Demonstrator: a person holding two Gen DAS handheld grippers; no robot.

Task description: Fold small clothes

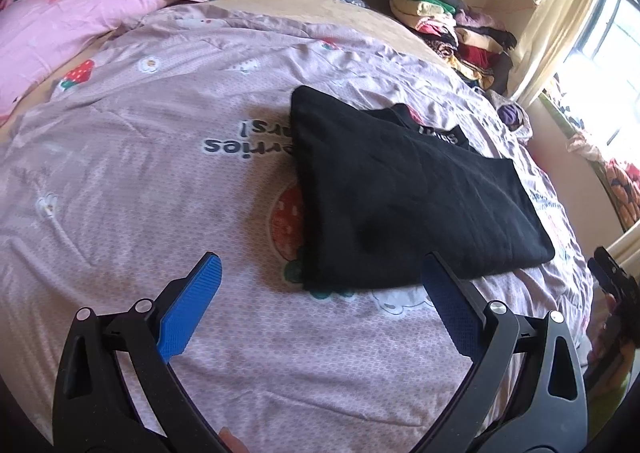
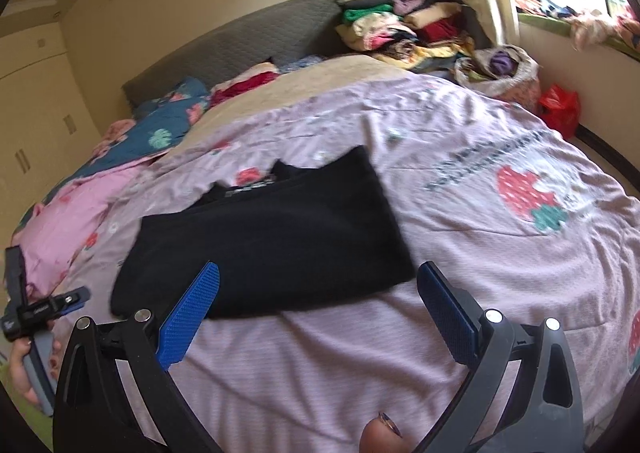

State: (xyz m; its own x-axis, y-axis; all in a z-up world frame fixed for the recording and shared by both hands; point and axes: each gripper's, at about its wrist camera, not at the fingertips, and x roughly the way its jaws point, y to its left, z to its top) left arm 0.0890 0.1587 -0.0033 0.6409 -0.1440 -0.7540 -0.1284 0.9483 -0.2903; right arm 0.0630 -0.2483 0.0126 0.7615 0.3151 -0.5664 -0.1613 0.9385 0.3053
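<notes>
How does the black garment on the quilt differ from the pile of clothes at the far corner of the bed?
The black garment is a single dark piece; the pile of clothes mixes green, cream, red and dark items. The garment lies flat and folded in the middle of the lilac quilt, near both grippers; the pile is stacked high by the headboard and curtain, far from them. Both rest on the bed, untouched.

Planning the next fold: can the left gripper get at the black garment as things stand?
Probably yes. The left gripper is open and empty, with the folded black garment lying flat on the bedspread just ahead of its fingertips. Nothing lies between them, and the right gripper is clear of it.
</notes>
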